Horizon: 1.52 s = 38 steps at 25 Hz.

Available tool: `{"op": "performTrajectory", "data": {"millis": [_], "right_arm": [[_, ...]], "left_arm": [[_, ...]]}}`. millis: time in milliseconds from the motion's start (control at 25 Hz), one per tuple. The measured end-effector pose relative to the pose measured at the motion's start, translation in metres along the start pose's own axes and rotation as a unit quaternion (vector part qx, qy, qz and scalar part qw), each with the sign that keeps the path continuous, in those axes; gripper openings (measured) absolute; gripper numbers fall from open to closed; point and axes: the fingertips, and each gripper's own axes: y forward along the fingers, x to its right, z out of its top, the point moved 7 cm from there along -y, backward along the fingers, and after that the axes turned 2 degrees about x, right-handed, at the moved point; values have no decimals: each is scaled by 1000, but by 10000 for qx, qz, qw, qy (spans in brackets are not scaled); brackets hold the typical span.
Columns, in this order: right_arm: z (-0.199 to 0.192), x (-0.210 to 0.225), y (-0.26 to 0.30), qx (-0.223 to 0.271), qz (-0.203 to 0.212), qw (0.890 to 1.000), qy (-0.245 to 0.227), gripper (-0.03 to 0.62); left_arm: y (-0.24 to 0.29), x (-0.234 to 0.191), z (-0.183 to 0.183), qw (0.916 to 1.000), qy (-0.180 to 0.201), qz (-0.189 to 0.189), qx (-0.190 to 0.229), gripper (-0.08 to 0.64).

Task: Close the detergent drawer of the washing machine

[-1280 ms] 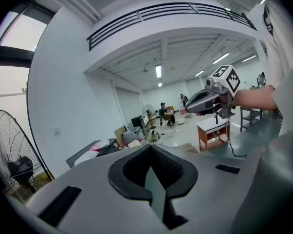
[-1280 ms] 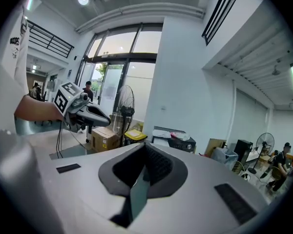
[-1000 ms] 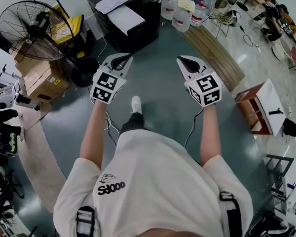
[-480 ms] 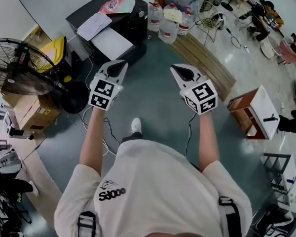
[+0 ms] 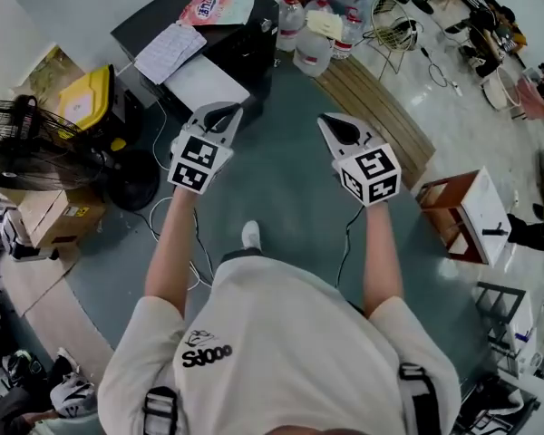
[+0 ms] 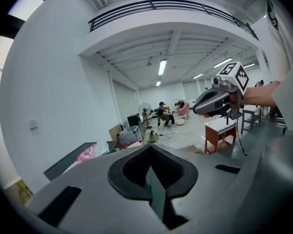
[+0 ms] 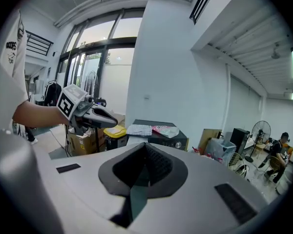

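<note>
The washing machine [image 5: 208,34] is a black box at the top of the head view, with papers and a pink bag on its lid. A white slab [image 5: 204,80] juts from its near side; I cannot tell whether it is the drawer. My left gripper [image 5: 219,111] is held in the air just short of that slab, shut and empty. My right gripper [image 5: 337,127] hangs level with it to the right, over bare floor, also shut and empty. The right gripper view shows the machine [image 7: 158,138] ahead and the left gripper [image 7: 110,120] beside it.
A standing fan [image 5: 27,152], a yellow bin [image 5: 82,98] and cardboard boxes [image 5: 54,211] crowd the left. Water bottles [image 5: 313,43] and wooden planks [image 5: 381,107] lie right of the machine. A red and white stool [image 5: 467,211] stands at the right. Cables [image 5: 177,216] trail on the floor.
The person has walked forward with both grippers, so the black machine is nearer. The fan has slid off to the left edge. Both grippers stayed shut.
</note>
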Motion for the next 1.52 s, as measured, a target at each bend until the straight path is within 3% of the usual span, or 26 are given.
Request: {"op": "performTrajectory", "data": {"millis": [360, 720, 800, 920, 1240, 1520], "right_arm": [[-25, 6, 103, -507, 461, 9977, 6, 0], [-74, -1, 194, -1220, 704, 9898, -225, 0], [-84, 4, 206, -1280, 700, 9892, -162, 9], [-95, 18, 224, -1425, 694, 9872, -169, 65], [-150, 34, 267, -1752, 1352, 9741, -474, 106], [-187, 41, 313, -1913, 1994, 9585, -708, 121]], "left_arm": [[34, -57, -76, 9972, -497, 29, -554, 18], [54, -76, -163, 9888, -965, -279, -1105, 20], [57, -72, -178, 9857, -1112, -346, -1221, 22], [62, -68, -196, 9807, -1301, -366, -1411, 81], [78, -44, -244, 9661, -1840, 134, -1807, 123], [93, -35, -269, 9487, -2222, 818, -2095, 123]]}}
